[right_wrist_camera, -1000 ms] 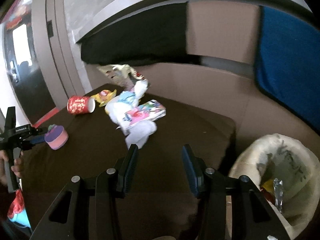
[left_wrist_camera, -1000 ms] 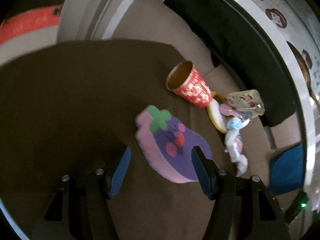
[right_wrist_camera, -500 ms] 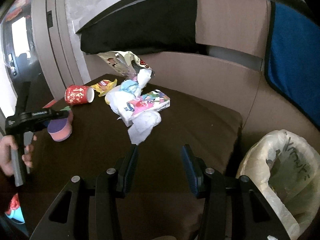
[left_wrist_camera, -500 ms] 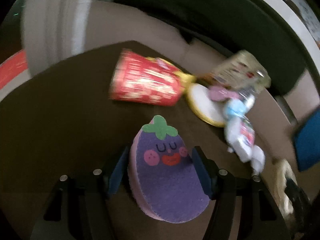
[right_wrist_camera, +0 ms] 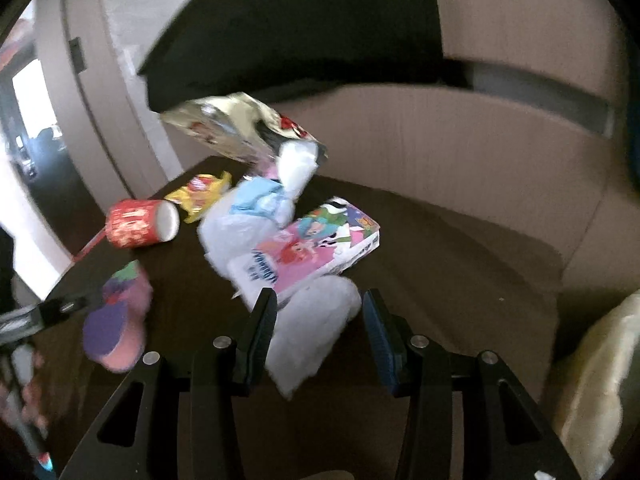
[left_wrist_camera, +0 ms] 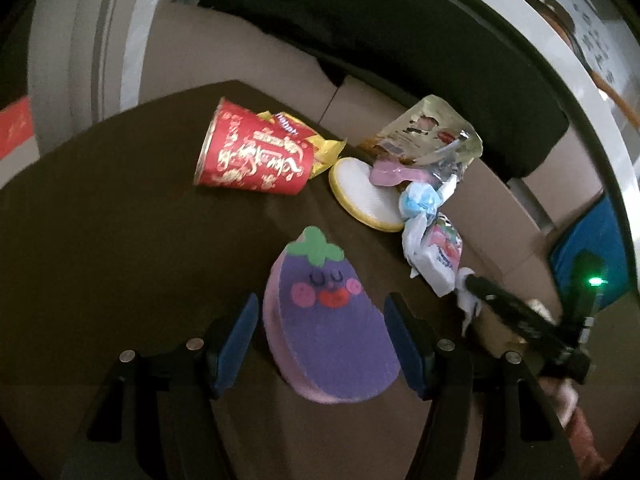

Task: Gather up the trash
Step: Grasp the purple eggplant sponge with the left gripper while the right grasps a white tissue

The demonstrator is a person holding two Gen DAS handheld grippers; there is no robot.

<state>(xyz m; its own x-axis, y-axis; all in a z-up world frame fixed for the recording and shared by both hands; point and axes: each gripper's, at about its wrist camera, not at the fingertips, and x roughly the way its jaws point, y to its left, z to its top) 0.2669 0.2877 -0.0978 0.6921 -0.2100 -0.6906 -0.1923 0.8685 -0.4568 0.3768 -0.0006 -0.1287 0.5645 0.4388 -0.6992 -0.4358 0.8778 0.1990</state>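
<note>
A purple eggplant-shaped sponge [left_wrist_camera: 326,320] lies on the dark brown table [left_wrist_camera: 100,220], between the open jaws of my left gripper [left_wrist_camera: 320,340]. A red paper cup [left_wrist_camera: 252,156] lies on its side beyond it, with a yellow wrapper [left_wrist_camera: 324,148] and a round white and yellow pad [left_wrist_camera: 362,192]. My right gripper [right_wrist_camera: 318,326] is open around a crumpled white tissue [right_wrist_camera: 312,332]. Just beyond the tissue lie a pink cartoon carton [right_wrist_camera: 320,244], white plastic wrappers [right_wrist_camera: 236,236] and a foil snack bag [right_wrist_camera: 240,132].
A bin lined with a pale plastic bag [right_wrist_camera: 600,380] stands at the table's right edge. A beige sofa back [right_wrist_camera: 480,140] with a black cushion [right_wrist_camera: 300,28] runs behind the table. The right gripper shows in the left wrist view [left_wrist_camera: 520,320].
My right gripper moved forward until the white tissue sits between its jaws. My left gripper stayed around the eggplant sponge, with its view shifting slightly.
</note>
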